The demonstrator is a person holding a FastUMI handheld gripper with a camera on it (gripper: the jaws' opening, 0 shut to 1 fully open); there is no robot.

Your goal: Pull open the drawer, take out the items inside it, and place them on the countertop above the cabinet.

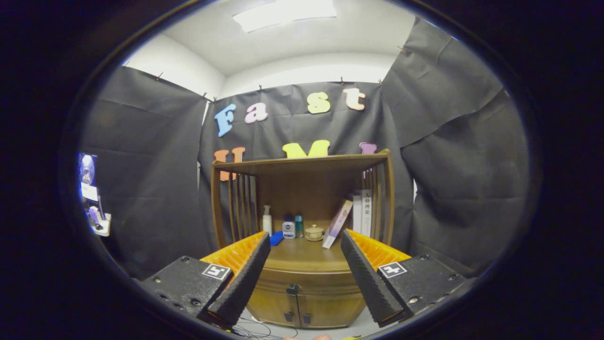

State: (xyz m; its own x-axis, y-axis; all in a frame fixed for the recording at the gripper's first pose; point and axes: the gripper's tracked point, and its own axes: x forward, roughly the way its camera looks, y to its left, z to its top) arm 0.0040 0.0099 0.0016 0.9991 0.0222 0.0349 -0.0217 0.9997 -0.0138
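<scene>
A wooden cabinet (302,283) stands ahead against the black cloth wall, with a shelf frame on top. Its drawer front (306,282) is closed, a small dark knob (293,288) at its middle. Below the drawer are two small doors. The countertop (304,257) above the drawer holds bottles and books at its back. My gripper (305,241) is open, fingers spread wide with nothing between them. It hovers in front of the cabinet at a distance, with the countertop and the drawer seen between the fingers.
At the back of the countertop stand a white pump bottle (267,220), a small white jar (289,229), a teal bottle (298,225), a round beige pot (314,232), a blue thing (276,238) and leaning books (338,224). Cables lie on the floor by the cabinet.
</scene>
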